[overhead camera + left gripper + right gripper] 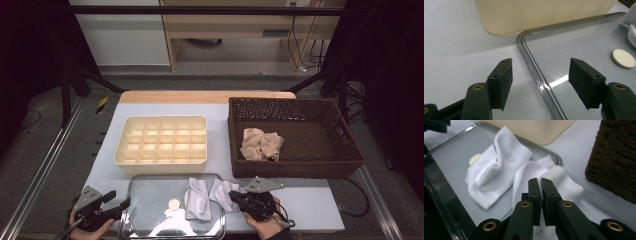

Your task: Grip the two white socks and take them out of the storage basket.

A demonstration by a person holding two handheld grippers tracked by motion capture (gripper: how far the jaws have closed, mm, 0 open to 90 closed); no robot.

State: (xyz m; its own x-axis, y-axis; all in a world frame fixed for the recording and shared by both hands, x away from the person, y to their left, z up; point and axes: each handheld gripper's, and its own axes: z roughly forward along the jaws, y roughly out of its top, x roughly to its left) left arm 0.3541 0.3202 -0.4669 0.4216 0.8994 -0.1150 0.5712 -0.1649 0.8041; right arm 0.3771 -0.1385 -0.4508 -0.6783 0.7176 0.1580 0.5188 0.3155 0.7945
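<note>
Pinching a fold of the sock (564, 182) right at its tips (soft, light, floppy, best gripped at a bunched edge), the right gripper (541, 182) is closed, while the left gripper (537, 75) gapes wide astride the tray (524, 45) rim.

Before me stands the pale grey-white rectangular table (310, 200), with a light wooden strip along its far edge. Four things rest directly on its top. At far left sits the cream plastic organiser tray (161, 140), divided into a grid of small square compartments. At far right stands the dark brown woven wicker basket (350, 150), rectangular and low-walled. Along the near edge lies the shiny rectangular metal tray (150, 200), its far rim just beside the organiser. One white ribbed sock (223, 192) drapes over that tray's right rim onto the tabletop.
</note>
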